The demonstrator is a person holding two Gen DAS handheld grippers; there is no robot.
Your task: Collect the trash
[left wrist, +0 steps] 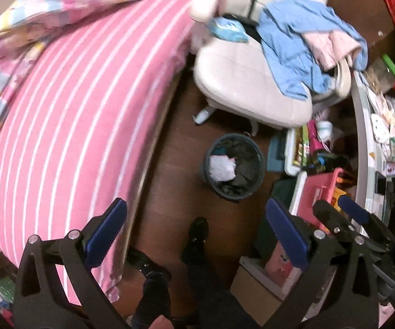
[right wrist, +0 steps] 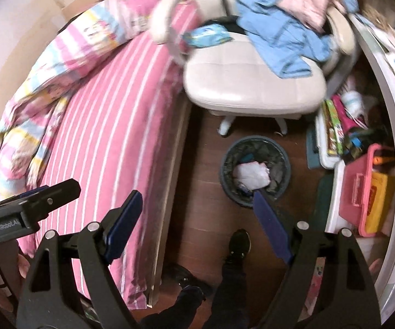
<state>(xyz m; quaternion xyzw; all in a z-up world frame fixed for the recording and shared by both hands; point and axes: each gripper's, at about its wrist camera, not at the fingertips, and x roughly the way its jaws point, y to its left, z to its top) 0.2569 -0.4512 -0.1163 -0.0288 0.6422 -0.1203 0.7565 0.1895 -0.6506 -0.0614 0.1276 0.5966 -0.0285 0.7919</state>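
Left wrist view: left gripper (left wrist: pixel 197 224) hanging wide open, empty, over floor; right gripper (right wrist: pixel 197 213) likewise w/ nothing held. Bin (left wrist: pixel 234 166) sitting btwn bed (left wrist: pixel 87 109) & chair (left wrist: pixel 252 90), white wad (left wrist: pixel 222 167) lying inside.

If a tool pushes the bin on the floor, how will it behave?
The bin looks light: it holds mostly a crumpled white wad. It would probably slide on the smooth wooden floor, and might tip if pushed near the rim.
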